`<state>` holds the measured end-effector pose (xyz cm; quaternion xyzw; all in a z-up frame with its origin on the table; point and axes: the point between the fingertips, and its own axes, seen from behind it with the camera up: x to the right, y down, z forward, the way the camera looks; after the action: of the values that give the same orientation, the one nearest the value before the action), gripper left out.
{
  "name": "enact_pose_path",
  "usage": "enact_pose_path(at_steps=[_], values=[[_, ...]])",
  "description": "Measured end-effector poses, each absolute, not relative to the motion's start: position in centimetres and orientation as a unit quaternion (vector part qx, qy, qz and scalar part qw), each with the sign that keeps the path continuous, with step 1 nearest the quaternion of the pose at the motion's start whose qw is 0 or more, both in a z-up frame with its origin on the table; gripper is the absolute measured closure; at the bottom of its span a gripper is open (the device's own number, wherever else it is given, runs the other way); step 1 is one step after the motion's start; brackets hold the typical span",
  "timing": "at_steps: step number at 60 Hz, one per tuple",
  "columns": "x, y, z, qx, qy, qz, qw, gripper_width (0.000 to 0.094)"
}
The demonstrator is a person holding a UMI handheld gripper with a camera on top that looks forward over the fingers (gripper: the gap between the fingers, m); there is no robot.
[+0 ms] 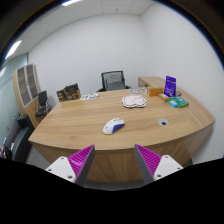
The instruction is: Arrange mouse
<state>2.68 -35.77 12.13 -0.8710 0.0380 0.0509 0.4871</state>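
A white and blue mouse [114, 125] lies on the wooden table [70, 125], well beyond my fingers and a little left of the middle between them. My gripper [113, 158] is open and empty, held above the table's near edge. Its two fingers [78, 160] with magenta pads stand wide apart, with only bare tabletop between them.
A white plate-like object [135, 101] lies further back on the table. A small dark round thing [163, 122] sits right of the mouse. A purple sign [170, 86] and a teal item [178, 101] stand at the far right. An office chair [112, 79] is behind the table.
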Motion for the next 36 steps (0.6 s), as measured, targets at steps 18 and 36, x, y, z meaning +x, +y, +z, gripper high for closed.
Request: enact_pose_path(at_steps=[18,36], values=[[3.0,-34.8,10.0,-0.888,0.037,0.049,0.456,0.0093],[0.1,-27.6,4.8,-0.886,0.021,0.064,0.46,0.01]])
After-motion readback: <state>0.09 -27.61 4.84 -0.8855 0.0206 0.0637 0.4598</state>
